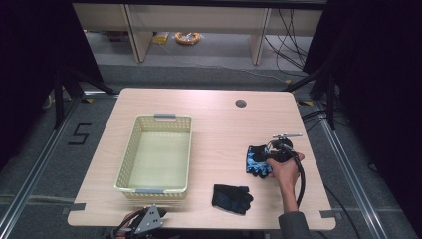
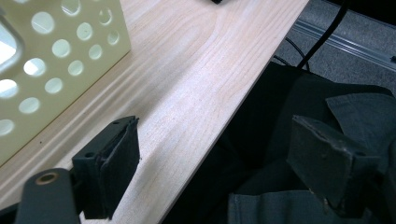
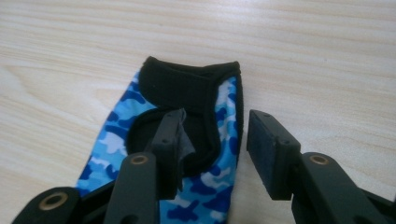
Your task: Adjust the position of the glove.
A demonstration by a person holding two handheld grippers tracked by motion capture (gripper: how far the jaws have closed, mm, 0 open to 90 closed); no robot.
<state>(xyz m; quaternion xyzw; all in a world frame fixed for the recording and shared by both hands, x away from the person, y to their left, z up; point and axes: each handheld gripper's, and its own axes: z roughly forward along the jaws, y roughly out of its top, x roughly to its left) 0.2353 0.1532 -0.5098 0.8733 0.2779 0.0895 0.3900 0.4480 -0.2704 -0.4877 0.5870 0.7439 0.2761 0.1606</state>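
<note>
Blue camouflage glove (image 3: 187, 140): lies flat on the table (image 1: 219, 129), right half, just ahead of the right hand (image 1: 284, 169); in the high view it sits at (image 1: 258, 160).
Glove long axis: runs roughly toward and away from the right gripper; the black cuff end points away from the jaws, the finger end lies under them.
Right gripper (image 3: 215, 144): jaws partly spread, nothing pinched; one jaw stands over the glove's black wrist opening, the other beside its edge over bare wood.
Decisive relation: the glove's edge lies between the two jaws, so closing should catch the fabric there, in my judgement.
Black glove (image 1: 232, 197): near the front edge, apart from the blue one.
Basket (image 1: 155, 152): left of both gloves, well apart from them.
Left gripper (image 2: 224, 163): jaws spread wide, empty, at the table's near edge beside the basket wall (image 2: 56, 70).
Nearer hand: the right.
</note>
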